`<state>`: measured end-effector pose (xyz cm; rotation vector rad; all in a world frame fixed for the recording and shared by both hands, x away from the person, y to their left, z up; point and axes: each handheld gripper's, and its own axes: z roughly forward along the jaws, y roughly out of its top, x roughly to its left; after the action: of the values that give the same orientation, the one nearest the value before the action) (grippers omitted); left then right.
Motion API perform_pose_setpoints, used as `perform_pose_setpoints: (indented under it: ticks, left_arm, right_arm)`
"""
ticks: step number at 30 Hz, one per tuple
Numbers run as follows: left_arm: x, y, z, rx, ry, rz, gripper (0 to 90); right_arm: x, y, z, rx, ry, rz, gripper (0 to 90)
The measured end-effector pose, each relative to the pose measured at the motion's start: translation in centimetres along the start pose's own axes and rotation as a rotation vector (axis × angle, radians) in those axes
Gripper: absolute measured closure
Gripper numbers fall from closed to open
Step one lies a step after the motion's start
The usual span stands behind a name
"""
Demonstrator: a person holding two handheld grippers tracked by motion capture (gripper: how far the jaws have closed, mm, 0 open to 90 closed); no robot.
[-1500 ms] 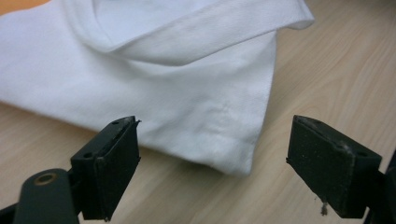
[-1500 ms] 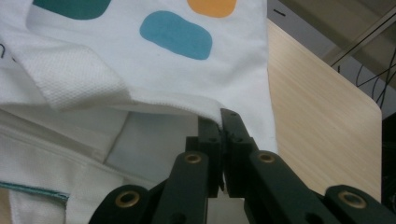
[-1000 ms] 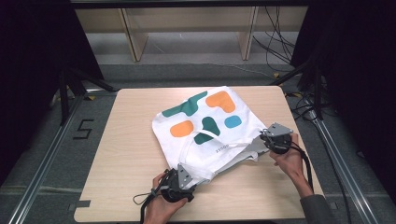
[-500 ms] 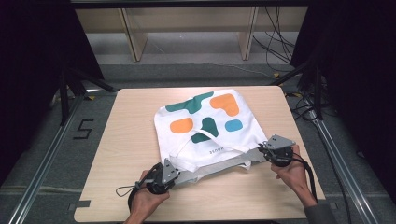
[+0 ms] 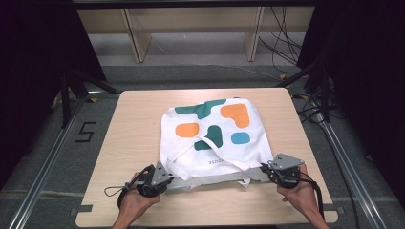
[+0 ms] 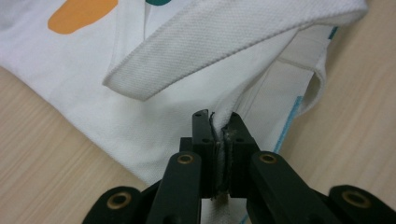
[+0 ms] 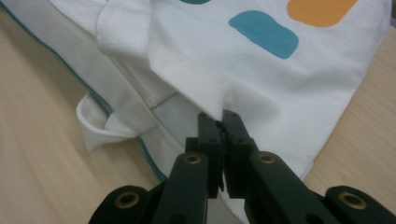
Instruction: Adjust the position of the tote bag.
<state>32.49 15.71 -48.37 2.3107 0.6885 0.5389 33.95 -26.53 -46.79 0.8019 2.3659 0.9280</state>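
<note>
Tote bag [image 5: 210, 136] lies flat mid-table [image 5: 119, 143], print up. Left gripper [image 5: 165, 177] pinches the bag's near-left mouth corner, right gripper [image 5: 268, 170] the near-right one; both jaw pairs are clamped on fabric. Mouth edge looks stretched straight; handles [image 5: 217, 155] lie loose, likely unfinished.

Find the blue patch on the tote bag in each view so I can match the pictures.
High view: the blue patch is right of centre on the bag, above the right gripper.
Left gripper view: not in it.
Right gripper view: upper middle, above the fingers.
Shared landmark: the orange patch next to it.
</note>
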Motion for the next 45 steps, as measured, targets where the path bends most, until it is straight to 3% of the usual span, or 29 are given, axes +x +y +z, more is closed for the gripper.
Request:
perform_pose_setpoints:
  ticks: [2,7,8,10,13,14,17,18,19,20,21,22,24,26,31,33,35,38,41,45]
  left_arm:
    - [0.3,-0.2,-0.4,0.012,-0.026,0.0,84.9]
    - [0.4,0.0,0.1,0.043,-0.023,0.005,79.0]
    - [0.2,-0.1,0.3,0.05,-0.032,-0.017,76.2]
    - [0.1,-0.1,0.6,0.067,-0.022,-0.008,70.7]
    - [0.1,-0.1,0.9,0.087,-0.002,-0.006,65.7]
    - [0.3,-0.1,0.9,0.087,0.007,0.011,63.0]
    - [0.2,-0.1,0.9,0.068,0.027,-0.015,60.4]
    - [0.4,0.0,0.8,0.082,0.026,0.008,60.0]
    - [0.3,0.0,0.8,0.068,0.032,-0.014,60.0]
    - [0.2,0.0,0.8,0.066,0.041,-0.027,60.0]
    - [0.3,0.1,0.7,0.067,0.043,-0.029,60.0]
    - [0.3,0.1,0.8,0.063,0.038,-0.034,60.0]
    - [0.2,0.1,0.7,0.063,0.043,-0.037,59.4]
    - [0.1,0.1,0.8,0.072,0.044,-0.032,59.5]
    - [-0.5,0.1,1.2,0.11,0.038,-0.008,59.6]
    - [-0.8,0.2,1.2,0.138,0.029,0.029,58.0]
    - [-1.3,0.2,1.4,0.157,0.026,0.059,55.0]
    - [-1.3,0.3,1.2,0.159,0.049,0.067,58.8]
    - [-0.6,0.5,0.9,0.094,0.028,-0.01,71.2]
    - [-0.4,0.8,0.7,0.112,0.024,0.028,83.7]
  right_arm:
    - [0.7,-0.2,-0.5,0.001,0.016,0.018,88.4]
    - [1.3,-0.7,-0.7,0.005,0.022,0.016,87.7]
    - [1.3,-0.7,-0.6,0.009,0.029,0.021,87.0]
    - [1.2,-0.8,-0.4,0.009,0.05,0.053,83.4]
    - [1.3,-0.9,-0.4,0.016,0.04,0.061,80.6]
    - [1.2,-0.9,-0.2,0.018,0.041,0.047,78.8]
    - [1.4,-0.9,0.3,0.04,0.012,0.029,70.9]
    - [1.4,-0.9,0.6,0.046,0.007,0.015,69.6]
    - [1.5,-0.8,0.9,0.044,-0.005,-0.013,68.3]
    - [1.7,-0.7,1.0,0.066,-0.009,-0.002,68.4]
    - [1.6,-0.6,1.4,0.058,-0.023,-0.045,68.5]
    - [1.7,-0.4,1.5,0.073,-0.03,-0.048,70.9]
    - [1.7,0.0,1.8,0.067,-0.03,-0.075,77.2]
    - [1.4,0.3,1.8,0.049,-0.029,-0.073,84.1]
    - [1.1,0.6,1.6,0.038,0.0,-0.006,87.3]
    - [0.8,0.8,1.4,0.015,0.001,-0.007,87.5]
    - [0.5,1.4,0.6,-0.017,0.013,0.028,87.6]
    - [0.5,1.6,0.3,-0.03,0.006,0.02,87.7]
    - [0.5,1.6,0.3,-0.032,0.019,0.018,87.7]
    - [0.5,1.5,0.4,-0.029,0.019,0.013,87.7]
